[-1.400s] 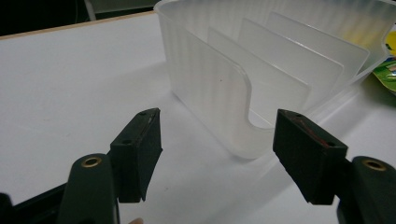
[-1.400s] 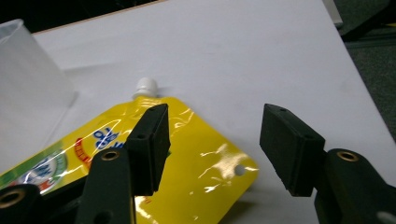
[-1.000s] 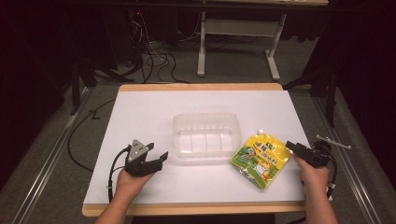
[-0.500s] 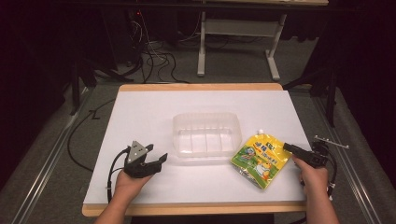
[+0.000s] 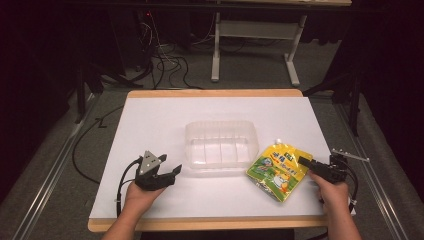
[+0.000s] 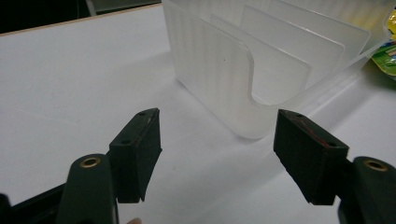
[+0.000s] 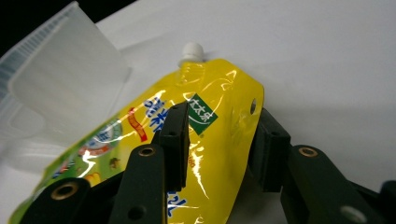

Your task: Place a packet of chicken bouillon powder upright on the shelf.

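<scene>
White surface [image 5: 150, 120] with a clear divided plastic tray [image 5: 221, 144] ahead of the idle, wide-open left tool [image 5: 172, 176]. Right tool [image 7: 219, 135], half open, straddles the yellow spouted drink pouch's [image 7: 219, 93] corner without pinching it; soft, slippery film, best gripped at the stiffer sealed edge; label characters unreadable

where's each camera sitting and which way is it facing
High view: above the person's side, facing forward and down on the white table; both hands and claws show.
Left gripper view: rides the left claw, open, facing the clear ribbed plastic tray.
Right gripper view: rides the right claw, jaws around the yellow spouted drink pouch.
All share the tray.
</scene>
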`<state>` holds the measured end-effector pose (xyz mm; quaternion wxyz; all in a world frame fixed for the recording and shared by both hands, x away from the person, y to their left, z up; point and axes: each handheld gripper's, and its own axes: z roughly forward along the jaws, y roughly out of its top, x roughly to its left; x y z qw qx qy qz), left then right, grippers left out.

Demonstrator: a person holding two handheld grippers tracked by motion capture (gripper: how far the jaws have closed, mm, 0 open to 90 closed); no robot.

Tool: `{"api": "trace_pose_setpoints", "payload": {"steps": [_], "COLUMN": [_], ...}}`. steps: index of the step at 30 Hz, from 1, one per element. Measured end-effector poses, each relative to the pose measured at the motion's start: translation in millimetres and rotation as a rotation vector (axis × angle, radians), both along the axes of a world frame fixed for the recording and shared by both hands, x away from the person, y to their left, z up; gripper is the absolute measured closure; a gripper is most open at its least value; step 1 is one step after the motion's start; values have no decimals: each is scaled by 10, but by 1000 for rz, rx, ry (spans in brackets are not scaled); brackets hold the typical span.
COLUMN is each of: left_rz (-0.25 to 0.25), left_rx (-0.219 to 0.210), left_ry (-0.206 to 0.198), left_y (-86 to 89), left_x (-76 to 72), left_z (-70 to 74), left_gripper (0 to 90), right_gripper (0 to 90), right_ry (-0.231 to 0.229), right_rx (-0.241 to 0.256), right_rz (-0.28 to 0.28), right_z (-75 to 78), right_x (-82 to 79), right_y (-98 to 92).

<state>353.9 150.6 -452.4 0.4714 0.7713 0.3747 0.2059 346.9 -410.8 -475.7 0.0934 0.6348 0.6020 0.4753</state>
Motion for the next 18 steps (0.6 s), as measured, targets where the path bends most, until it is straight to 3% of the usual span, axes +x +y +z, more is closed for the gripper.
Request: {"api": "trace_pose_setpoints", "payload": {"steps": [4,8,11,12,18], "left_rz": [-2,-4,-7,-8,-11], "left_rx": [2,1,4,3,2], "left_ry": [-3,-2,-4,-4,-6], "left_y": [3,1,-3,-6,-7], "left_x": [-4,-2,-5,-6,-10], "left_z": [2,0,-1,-2,2], "left_gripper": [326,326,325,325,325], "right_gripper": [652,649,667,737,899], "right_ry": [10,89,95,96,68], "right_rx": [8,-4,-8,-26,-41], "right_rz": [-1,0,2,2,8], "right_z": [-8,-65,-63,-64,-39], "right_x": [14,55,63,64,45], "right_y": [1,20,28,41,48]}}
